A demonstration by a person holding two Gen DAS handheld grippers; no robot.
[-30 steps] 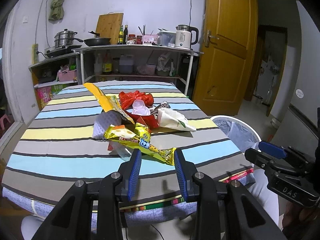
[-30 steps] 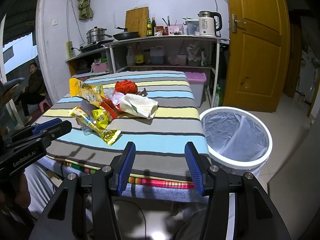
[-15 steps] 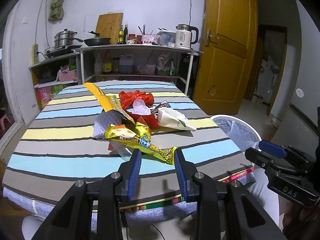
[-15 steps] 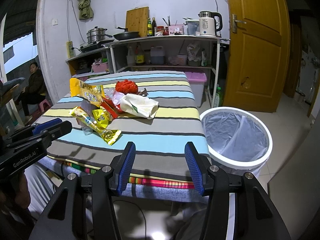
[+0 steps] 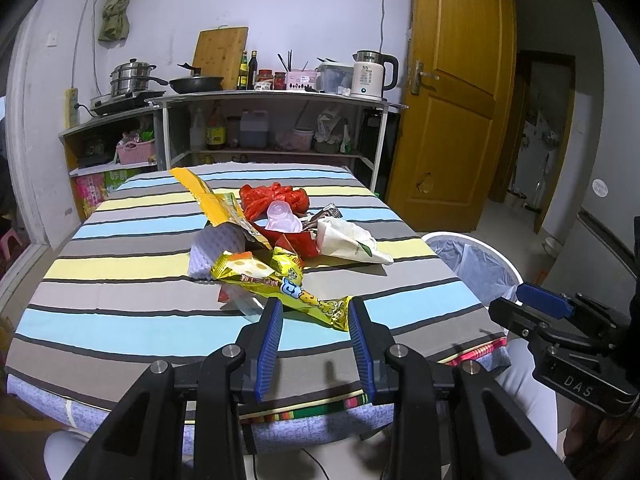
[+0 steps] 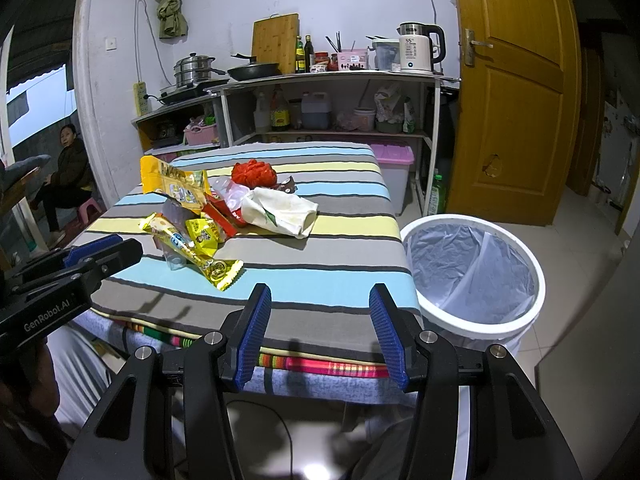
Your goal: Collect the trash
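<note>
Mostly, both views are filled by a rectangular table under a striped cloth of grey, blue and yellow bands (image 5: 120,308), running from the bottom edge to the middle of each frame. Behind it, across the upper middle, stands a grey open shelf unit (image 5: 276,98) crowded with pots and bottles, and a tall orange-brown wooden door (image 5: 456,92) takes up the upper right.

Beside the table's right edge sits a round white trash bin lined with a clear plastic bag (image 6: 472,264), at the right of the right wrist view and partly seen at middle right in the left wrist view.

At the centre of the table lies a loose heap of trash: a crumpled white paper wrapper with a green leaf print (image 6: 280,210), an upright yellow-orange snack bag (image 5: 212,200), a crumpled red plastic bag (image 5: 272,198), and a long shiny yellow snack wrapper (image 5: 280,284) closest to the near edge.

Low in the left wrist view, the left gripper (image 5: 315,312), black with blue ribbed pads, has its jaws partly apart and empty; the long wrapper's tip lies just beyond and between them.

Low in the right wrist view, the right gripper (image 6: 320,300) stands wide and empty over the near table edge, with the heap up and to the left and the bin to its right.
</note>
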